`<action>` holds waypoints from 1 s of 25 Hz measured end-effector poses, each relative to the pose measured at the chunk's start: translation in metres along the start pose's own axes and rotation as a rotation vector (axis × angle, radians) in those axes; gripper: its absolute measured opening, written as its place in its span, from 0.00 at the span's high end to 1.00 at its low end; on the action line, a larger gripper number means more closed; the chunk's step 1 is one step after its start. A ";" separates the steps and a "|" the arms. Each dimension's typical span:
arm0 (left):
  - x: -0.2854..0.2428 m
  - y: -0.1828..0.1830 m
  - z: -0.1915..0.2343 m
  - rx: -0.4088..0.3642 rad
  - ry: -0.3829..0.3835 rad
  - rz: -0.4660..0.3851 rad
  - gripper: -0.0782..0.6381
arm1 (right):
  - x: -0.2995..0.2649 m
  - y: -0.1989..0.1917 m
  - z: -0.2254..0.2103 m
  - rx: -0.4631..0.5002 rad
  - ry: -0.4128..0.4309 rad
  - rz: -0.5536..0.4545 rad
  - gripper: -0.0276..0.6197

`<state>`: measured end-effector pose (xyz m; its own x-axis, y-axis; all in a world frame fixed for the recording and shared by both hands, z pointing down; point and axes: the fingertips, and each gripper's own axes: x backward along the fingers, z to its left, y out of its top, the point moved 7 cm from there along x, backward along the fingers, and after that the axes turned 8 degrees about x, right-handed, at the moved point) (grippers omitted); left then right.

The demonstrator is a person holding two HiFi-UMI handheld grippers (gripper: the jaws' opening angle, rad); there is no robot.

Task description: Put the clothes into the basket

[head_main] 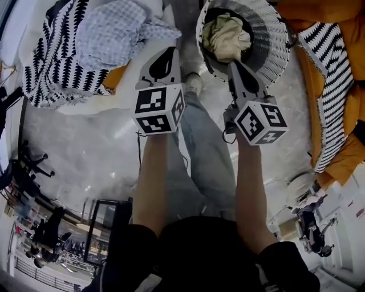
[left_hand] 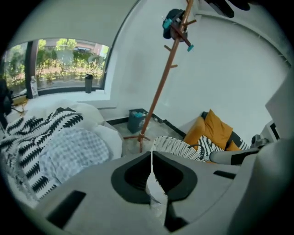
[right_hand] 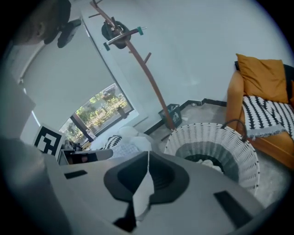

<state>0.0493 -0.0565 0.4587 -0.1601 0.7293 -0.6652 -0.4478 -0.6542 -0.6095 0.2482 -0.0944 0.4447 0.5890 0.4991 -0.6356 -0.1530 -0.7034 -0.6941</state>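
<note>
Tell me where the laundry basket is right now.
In the head view the basket sits at the top, right of centre, just ahead of the right gripper, with the orange armchair to its right.

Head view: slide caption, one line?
Shut, empty left gripper near pale checked garment; shut, empty right gripper at white woven basket holding beige cloth.

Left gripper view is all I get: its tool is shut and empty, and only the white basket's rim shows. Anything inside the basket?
Observer: Yes, the head view shows a beige garment lying in the basket.
Operator: And the right tool?
Observer: The right tool is shut, with nothing between its jaws.
Operator: Where does my left tool sit?
Observer: In the head view the left tool is close to the edge of the checked garment.
</note>
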 end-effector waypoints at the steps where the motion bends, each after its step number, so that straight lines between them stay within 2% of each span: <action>1: 0.009 0.002 0.012 0.013 0.018 -0.016 0.87 | -0.006 0.003 0.012 0.016 0.024 0.000 0.93; 5: 0.047 0.005 0.062 0.061 0.097 -0.061 0.87 | -0.032 0.006 0.063 0.073 0.111 0.008 0.93; 12: 0.088 -0.016 0.149 0.179 0.279 -0.111 0.87 | -0.085 -0.003 0.127 0.173 0.274 0.082 0.93; 20: 0.115 -0.027 0.207 0.259 0.365 -0.155 0.87 | -0.130 -0.020 0.177 0.272 0.371 0.161 0.93; 25: 0.119 -0.040 0.229 0.313 0.392 -0.154 0.87 | -0.153 -0.034 0.200 0.327 0.417 0.208 0.93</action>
<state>-0.1532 0.1022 0.5029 0.2430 0.6430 -0.7263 -0.6915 -0.4103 -0.5946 0.0050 -0.0457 0.4980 0.7737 0.0778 -0.6288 -0.4980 -0.5388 -0.6795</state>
